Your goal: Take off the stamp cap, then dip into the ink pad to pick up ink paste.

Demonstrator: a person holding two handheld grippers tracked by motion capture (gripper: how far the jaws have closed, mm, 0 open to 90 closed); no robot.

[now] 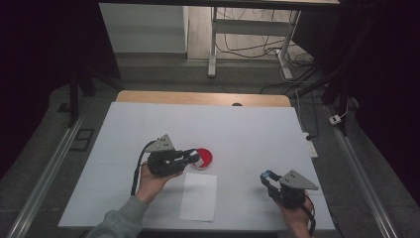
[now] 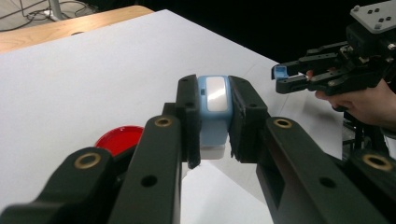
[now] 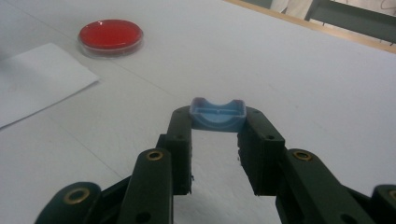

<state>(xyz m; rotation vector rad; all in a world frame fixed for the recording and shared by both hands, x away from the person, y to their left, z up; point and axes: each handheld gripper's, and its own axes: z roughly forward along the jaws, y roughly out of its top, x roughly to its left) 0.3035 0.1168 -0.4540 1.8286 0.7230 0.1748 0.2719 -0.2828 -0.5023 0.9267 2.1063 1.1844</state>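
The white surface [image 1: 237, 129] carries everything, and the red dish [image 1: 204, 158] serves as the landmark near its middle. A white sheet of paper [image 1: 199, 196] lies just beside the dish, on the person's side of it, flat and with its long edges running toward the person. The left tongs [image 1: 194, 158] sit right at the dish, on its left edge as the high view shows it, clenched on a light blue block with a pale window [image 2: 214, 109]; in the left gripper view the block stands upright between the two black jaws, with the dish low behind them. The right tongs [image 1: 266, 176] are well apart from the dish, to its right and nearer the person, clenched on a small blue cap [image 3: 218, 113] pinched at the very jaw tips, its hollow side up.
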